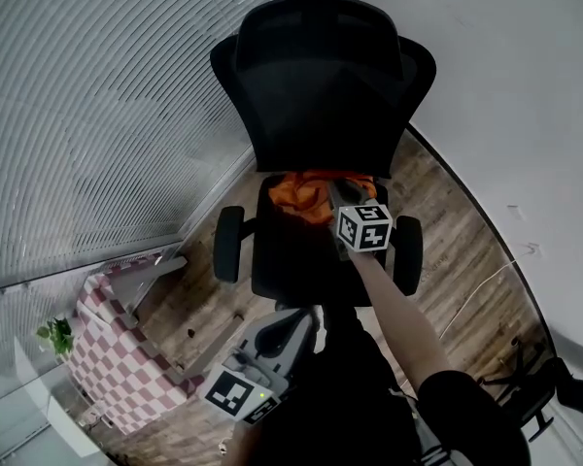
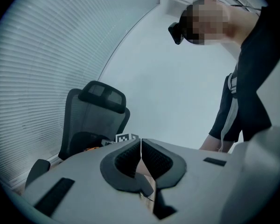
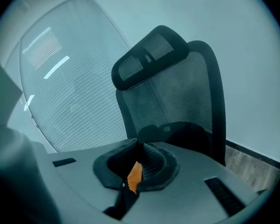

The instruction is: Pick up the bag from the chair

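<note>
An orange bag lies crumpled on the seat of a black office chair, against the backrest. My right gripper, with its marker cube, reaches down onto the bag's right side. In the right gripper view its jaws are shut and a strip of orange fabric shows pinched between the pads. My left gripper hangs low, in front of the chair and apart from it. Its jaws are shut with nothing held.
The chair's two armrests flank the seat. A pink-and-white checkered object and a small plant stand at the lower left. Window blinds fill the left, a white wall the right. A thin cable lies on the wooden floor.
</note>
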`<state>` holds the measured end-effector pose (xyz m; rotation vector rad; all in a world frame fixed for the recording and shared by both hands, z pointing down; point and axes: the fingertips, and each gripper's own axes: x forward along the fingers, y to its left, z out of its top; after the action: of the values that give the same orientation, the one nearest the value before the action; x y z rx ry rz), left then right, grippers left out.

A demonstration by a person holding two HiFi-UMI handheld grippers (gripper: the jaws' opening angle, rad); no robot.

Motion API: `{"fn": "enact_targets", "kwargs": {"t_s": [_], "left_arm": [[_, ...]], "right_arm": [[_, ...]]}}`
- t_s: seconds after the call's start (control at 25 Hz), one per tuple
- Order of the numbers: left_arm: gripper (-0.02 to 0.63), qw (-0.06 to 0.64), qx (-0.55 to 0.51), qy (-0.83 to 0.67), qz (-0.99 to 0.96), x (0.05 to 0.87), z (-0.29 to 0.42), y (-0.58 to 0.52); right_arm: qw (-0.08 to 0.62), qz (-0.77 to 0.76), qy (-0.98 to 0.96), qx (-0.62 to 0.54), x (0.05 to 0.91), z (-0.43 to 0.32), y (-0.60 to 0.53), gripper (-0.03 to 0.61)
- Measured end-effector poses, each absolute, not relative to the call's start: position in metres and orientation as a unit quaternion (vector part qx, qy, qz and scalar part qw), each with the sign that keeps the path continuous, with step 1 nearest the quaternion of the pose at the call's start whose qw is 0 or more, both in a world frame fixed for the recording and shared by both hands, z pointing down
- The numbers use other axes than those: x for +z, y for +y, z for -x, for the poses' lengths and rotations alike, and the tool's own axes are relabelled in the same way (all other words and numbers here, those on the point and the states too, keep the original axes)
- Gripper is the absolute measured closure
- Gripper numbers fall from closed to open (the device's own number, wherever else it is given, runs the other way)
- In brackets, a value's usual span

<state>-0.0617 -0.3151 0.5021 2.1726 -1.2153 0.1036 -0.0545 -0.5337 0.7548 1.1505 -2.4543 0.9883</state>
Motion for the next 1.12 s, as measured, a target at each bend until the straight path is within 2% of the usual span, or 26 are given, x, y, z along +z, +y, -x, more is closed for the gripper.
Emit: {"fn": "enact_targets", "kwargs": {"t_s": [0.52,1.12], "left_arm": [[0.580,0.291,0.021,-0.470,-0.833,0.484,0.098,-0.270],[0.580,0.263,0.003,-0.451,-0.853,0.470,0.181,-0.139]], "right_arm": [[0.104,-0.391,-0.871,0.279,0.682,0.066,-0.486,0.557],[0.080,-0.428,-0.871,0.229,0.601,0.070,-0.348,0.557]]}}
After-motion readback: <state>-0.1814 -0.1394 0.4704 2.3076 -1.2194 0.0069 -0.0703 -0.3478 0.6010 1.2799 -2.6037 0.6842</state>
